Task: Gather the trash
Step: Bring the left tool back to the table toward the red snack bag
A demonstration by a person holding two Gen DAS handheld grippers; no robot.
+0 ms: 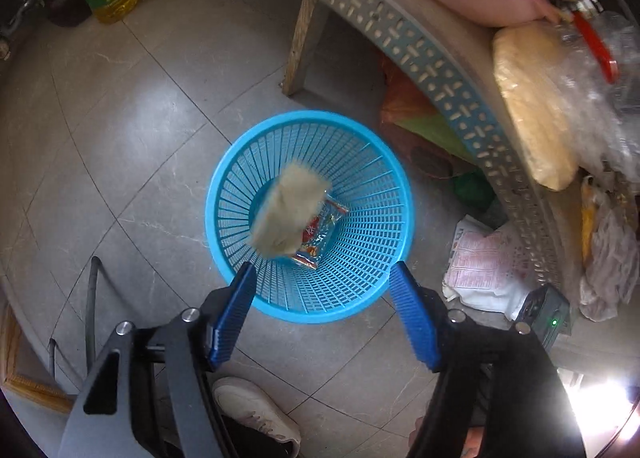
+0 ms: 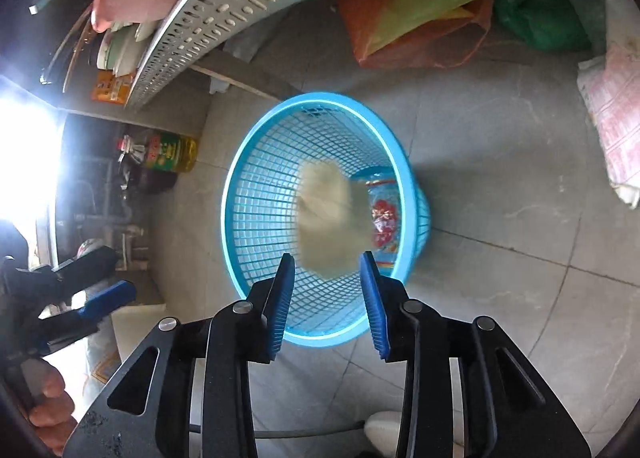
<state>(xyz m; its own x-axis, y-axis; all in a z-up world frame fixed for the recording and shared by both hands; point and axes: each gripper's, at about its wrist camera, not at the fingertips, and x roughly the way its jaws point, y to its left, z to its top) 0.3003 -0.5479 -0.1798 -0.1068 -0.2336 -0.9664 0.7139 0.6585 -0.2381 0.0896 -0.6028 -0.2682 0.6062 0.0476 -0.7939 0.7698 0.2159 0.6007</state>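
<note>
A: Left wrist view first. Your left gripper (image 1: 322, 284) is pointing down at the blue basket (image 1: 224, 185) on the floor. Its jaws are wide apart, with nothing between them.

B: And the tan wad of paper (image 1: 290, 213)?

A: It is inside the basket's ring, past the tips of your jaws and apart from them. It looks blurry (I think it is falling). Its long side runs from the near left of the basket to the far right. A shiny wrapper (image 1: 320, 234) lies at the bottom under it.

B: What about my right gripper (image 2: 328, 264)?

A: Its jaws are partly apart and hold nothing. The wad (image 2: 328, 213) shows just past its tips, over the basket's near rim (image 2: 320, 340). Both hands are close; I cannot tell which is closer.
</note>
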